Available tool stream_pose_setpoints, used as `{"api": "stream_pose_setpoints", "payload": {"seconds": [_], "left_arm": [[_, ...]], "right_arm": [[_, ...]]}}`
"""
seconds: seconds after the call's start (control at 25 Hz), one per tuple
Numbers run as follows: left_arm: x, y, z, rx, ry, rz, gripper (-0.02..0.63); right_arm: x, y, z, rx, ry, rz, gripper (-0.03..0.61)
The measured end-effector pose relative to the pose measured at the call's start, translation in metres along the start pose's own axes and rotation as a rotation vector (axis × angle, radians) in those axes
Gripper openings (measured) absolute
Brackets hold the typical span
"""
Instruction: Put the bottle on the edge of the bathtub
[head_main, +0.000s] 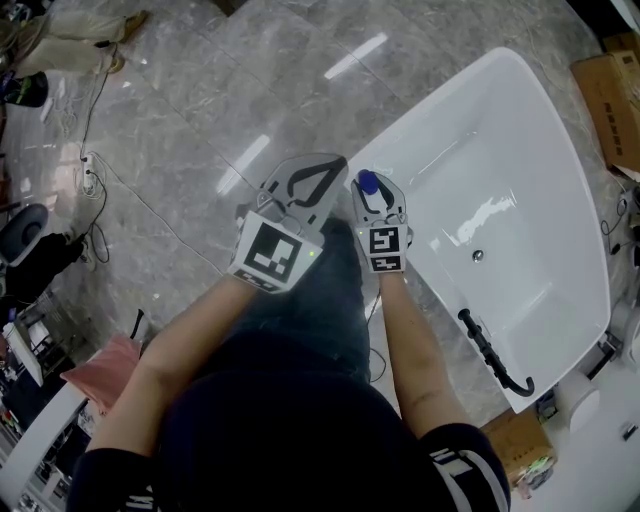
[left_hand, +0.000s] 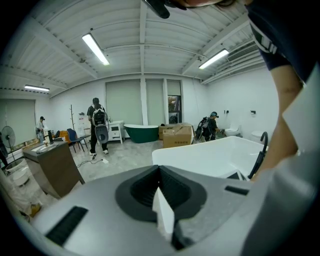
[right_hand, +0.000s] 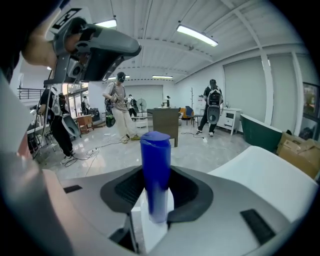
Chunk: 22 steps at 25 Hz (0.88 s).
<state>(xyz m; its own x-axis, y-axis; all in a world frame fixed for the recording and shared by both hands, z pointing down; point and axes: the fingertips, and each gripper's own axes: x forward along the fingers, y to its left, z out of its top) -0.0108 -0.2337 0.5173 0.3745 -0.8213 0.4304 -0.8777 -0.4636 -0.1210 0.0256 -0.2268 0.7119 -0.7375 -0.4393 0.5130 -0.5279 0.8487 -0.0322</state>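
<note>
Beside the white bathtub (head_main: 520, 180), the right claw (head_main: 371, 198) grips a blue bottle (right_hand: 155, 165) — cylindrical, flat-topped — left claw (left_hand: 162, 212) clenched empty.

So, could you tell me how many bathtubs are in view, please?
2. A white bathtub close in front, and a dark green bathtub by the far wall, left of the cardboard boxes. More may be hidden.

Bottle (right_hand: 155, 170) base hidden, seemingly between jaws

Perhaps a showroom hall: bathtubs (head_main: 520, 150), cartons (left_hand: 176, 136).
</note>
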Motion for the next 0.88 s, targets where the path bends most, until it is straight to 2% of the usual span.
{"api": "stream_pose_setpoints", "payload": {"seconds": [0.4,0.56,0.88], "left_arm": [[-0.003,-0.009,-0.004,-0.004,0.002,-0.015,0.002],[-0.005,-0.01,-0.002,0.0,-0.002,-0.019,0.002],[-0.019,-0.013,0.003,-0.001,-0.024,-0.018,0.002]], "right_arm": [[-0.006,0.003,-0.008,-0.08,0.027,0.027,0.164],[-0.01,0.004,-0.012,-0.075,0.05,0.034,0.169],[-0.037,0.007,0.017,-0.081,-0.003,0.032,0.184]]}}
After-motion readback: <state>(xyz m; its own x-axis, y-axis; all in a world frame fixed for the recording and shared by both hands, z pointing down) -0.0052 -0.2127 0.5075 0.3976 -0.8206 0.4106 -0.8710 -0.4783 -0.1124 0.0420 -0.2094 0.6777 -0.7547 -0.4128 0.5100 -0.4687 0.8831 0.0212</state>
